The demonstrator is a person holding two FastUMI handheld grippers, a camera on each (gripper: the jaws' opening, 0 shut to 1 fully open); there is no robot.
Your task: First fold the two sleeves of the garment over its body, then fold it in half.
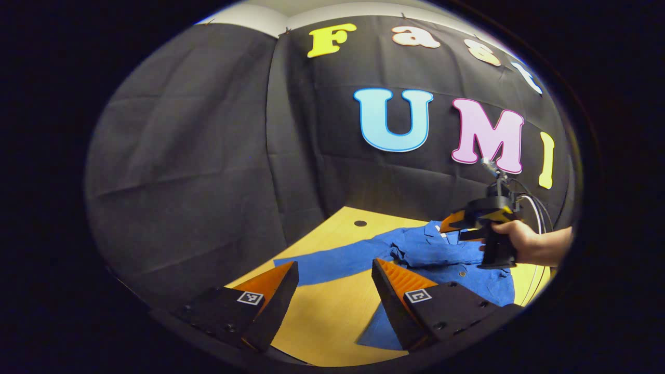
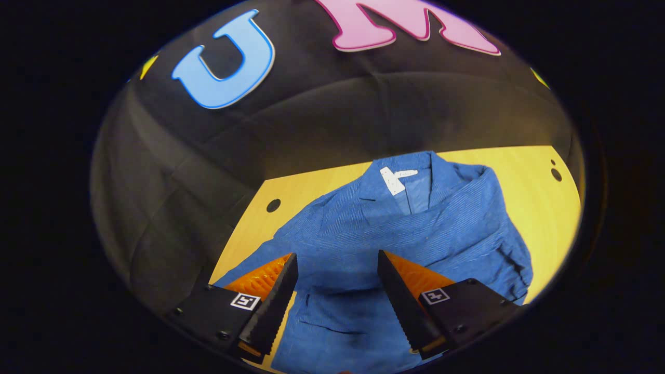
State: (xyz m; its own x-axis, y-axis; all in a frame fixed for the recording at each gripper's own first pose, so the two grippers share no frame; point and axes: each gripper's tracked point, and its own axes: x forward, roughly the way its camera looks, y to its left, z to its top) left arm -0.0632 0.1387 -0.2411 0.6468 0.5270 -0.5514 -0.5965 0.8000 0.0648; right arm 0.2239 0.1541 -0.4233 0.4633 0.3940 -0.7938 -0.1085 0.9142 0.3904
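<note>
A blue collared garment lies on the yellow wooden table. One sleeve stretches flat away from its body. My left gripper is open above the table, and that sleeve lies beyond its fingertips. A hand holds my right gripper above the garment's body. In the right gripper view the garment lies collar away from me, with a white label inside. My right gripper is open over its chest. Cloth is bunched along the right side of the garment.
The black cloth wall rises close behind the table on two sides. Small round holes mark the tabletop near its far corners. Bare wood shows right of the collar. Cables trail from the right gripper.
</note>
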